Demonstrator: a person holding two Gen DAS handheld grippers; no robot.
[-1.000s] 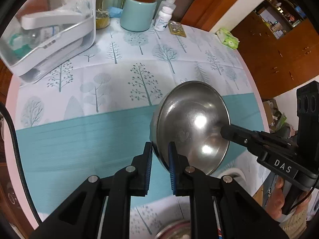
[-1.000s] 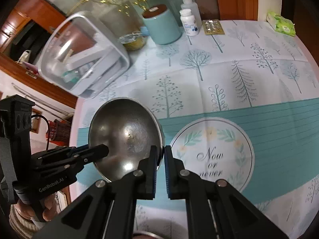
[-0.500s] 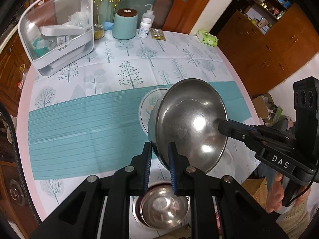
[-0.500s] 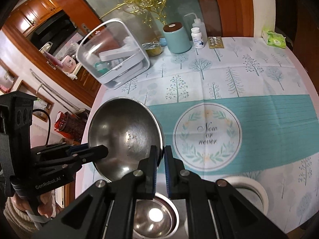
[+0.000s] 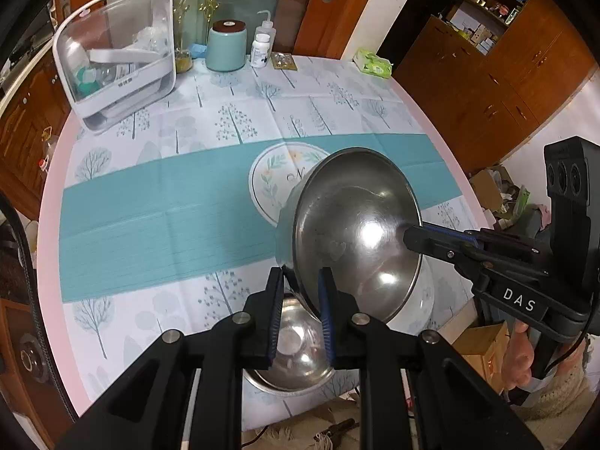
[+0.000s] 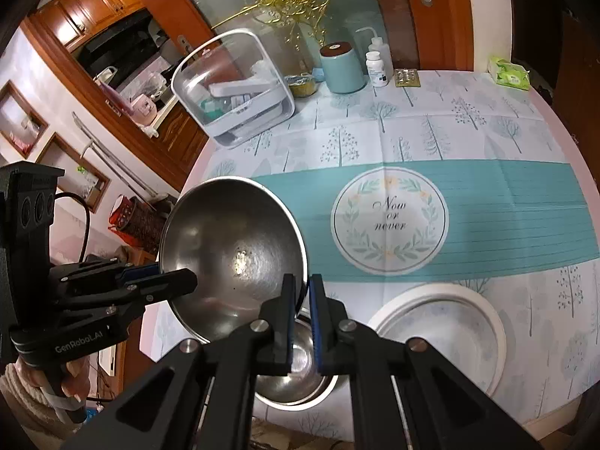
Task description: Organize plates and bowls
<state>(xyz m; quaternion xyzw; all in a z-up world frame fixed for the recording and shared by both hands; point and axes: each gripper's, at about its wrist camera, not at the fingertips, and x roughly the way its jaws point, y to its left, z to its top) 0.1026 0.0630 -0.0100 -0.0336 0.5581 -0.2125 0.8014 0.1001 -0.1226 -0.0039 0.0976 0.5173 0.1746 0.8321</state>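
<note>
Your round table (image 6: 585, 172) has a pale pink edge and wears a tree-print tablecloth (image 6: 423, 138) with a teal band and a "Now or never" medallion (image 6: 390, 221). Along your far edge sit a clear white-framed storage box (image 6: 234, 90), a small gold-toned dish (image 6: 302, 86), a teal canister (image 6: 343, 67) with a brown lid, a squeeze bottle (image 6: 377, 43), a white pill bottle (image 6: 377, 69), a blister pack (image 6: 407, 77) and a green tissue pack (image 6: 510, 73). Near you rest a white plate (image 6: 438, 333) and a steel bowl (image 6: 296, 375)
</note>
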